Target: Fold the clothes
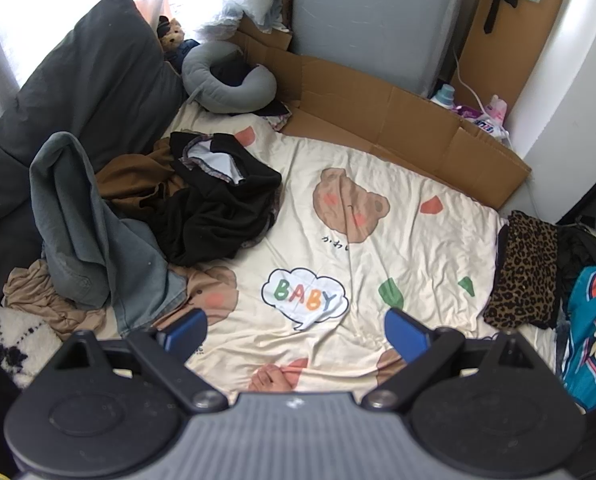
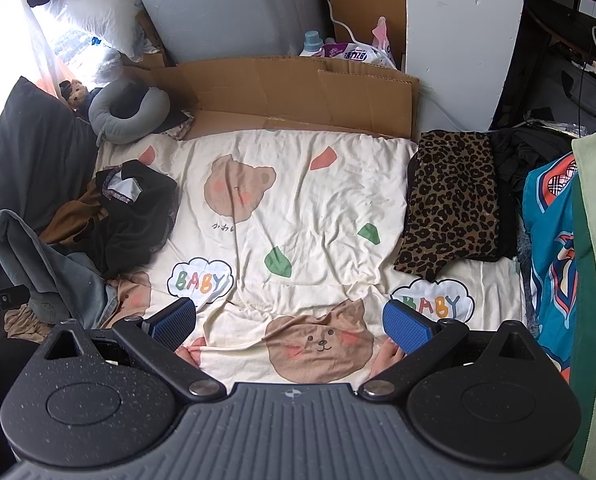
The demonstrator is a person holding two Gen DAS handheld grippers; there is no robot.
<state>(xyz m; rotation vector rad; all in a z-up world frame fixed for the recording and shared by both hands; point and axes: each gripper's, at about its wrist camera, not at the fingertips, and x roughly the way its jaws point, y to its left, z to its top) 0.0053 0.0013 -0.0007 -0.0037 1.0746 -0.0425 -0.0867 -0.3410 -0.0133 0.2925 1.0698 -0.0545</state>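
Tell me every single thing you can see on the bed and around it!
sheet: one, cream with bears, covering the bed
clothes pile: one heap, black, brown, grey-blue and tan, unfolded, at the left
leopard garment: one, brown and black, folded, at the right
teal cloth: one, teal with orange, far right edge
neck pillow: one, grey, far left corner
pillow: one, dark grey, left side
teddy: one, brown, by the window
cardboard: flattened sheets, brown, behind the bed
bottle: one, blue-capped, behind the cardboard
left gripper: black, blue pads, open, empty
right gripper: black, blue pads, open, empty
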